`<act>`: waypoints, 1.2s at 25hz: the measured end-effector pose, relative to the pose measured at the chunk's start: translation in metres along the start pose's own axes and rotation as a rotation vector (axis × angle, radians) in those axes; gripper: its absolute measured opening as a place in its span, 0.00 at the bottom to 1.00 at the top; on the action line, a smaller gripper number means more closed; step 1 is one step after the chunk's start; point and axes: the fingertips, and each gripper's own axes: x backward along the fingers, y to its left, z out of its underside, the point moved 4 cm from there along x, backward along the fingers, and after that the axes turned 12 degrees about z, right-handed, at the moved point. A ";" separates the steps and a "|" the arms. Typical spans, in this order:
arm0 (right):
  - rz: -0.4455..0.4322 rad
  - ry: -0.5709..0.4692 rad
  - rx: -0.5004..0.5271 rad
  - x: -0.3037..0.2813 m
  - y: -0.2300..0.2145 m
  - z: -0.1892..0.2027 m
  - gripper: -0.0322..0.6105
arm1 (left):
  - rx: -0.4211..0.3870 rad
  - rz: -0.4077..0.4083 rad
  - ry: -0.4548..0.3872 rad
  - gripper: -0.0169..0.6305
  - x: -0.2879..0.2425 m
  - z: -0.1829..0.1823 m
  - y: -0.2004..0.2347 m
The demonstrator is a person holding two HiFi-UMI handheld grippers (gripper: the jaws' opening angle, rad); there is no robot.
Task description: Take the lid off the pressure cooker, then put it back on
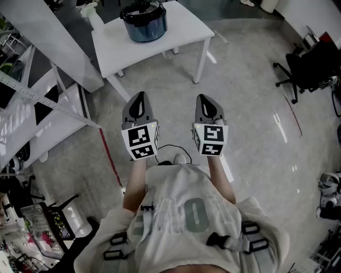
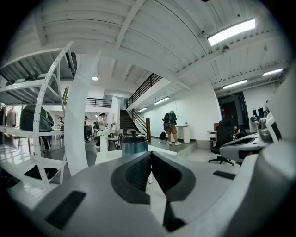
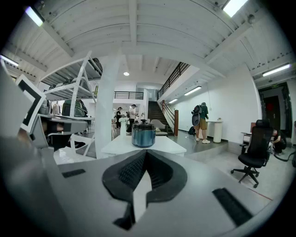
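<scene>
1. My left gripper point(image 1: 140, 99) and right gripper point(image 1: 205, 101) are both clenched on nothing, side by side over the floor and well short of the table point(image 1: 181, 33). If I arrive with the jaws like that, I'd likely bump the lid point(image 1: 143, 7) rather than take hold of it.
2. The pressure cooker point(image 1: 144, 25) stands toward the far edge of the tabletop, lid on. A shove from the near side could slide it toward that edge.
3. The lid may be locked. A straight pull could then lift the whole pot, so one gripper should brace the body.
4. The shelving rack point(image 1: 37, 98) stands near the table's left edge, and my left gripper could clip it on approach.
5. Set back crooked, the lid may not seat.
</scene>
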 end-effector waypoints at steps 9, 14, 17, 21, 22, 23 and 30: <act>-0.001 0.025 -0.004 -0.003 -0.006 0.008 0.06 | 0.011 0.014 0.016 0.05 -0.009 0.006 -0.003; -0.012 0.034 -0.043 -0.008 -0.009 0.011 0.06 | 0.024 0.019 0.033 0.05 -0.017 0.011 -0.005; -0.014 0.033 -0.045 -0.014 -0.012 0.014 0.06 | 0.027 0.019 0.041 0.05 -0.022 0.015 -0.008; -0.026 0.052 -0.024 -0.021 -0.014 0.020 0.06 | 0.032 0.015 0.049 0.05 -0.026 0.017 -0.013; -0.032 0.060 -0.026 -0.022 -0.014 0.021 0.06 | 0.033 0.012 0.052 0.05 -0.026 0.018 -0.013; -0.036 0.066 -0.030 -0.023 -0.013 0.023 0.06 | 0.035 0.008 0.055 0.05 -0.025 0.019 -0.012; -0.037 0.067 -0.037 -0.035 -0.014 0.023 0.06 | 0.049 -0.021 0.036 0.05 -0.030 0.015 0.003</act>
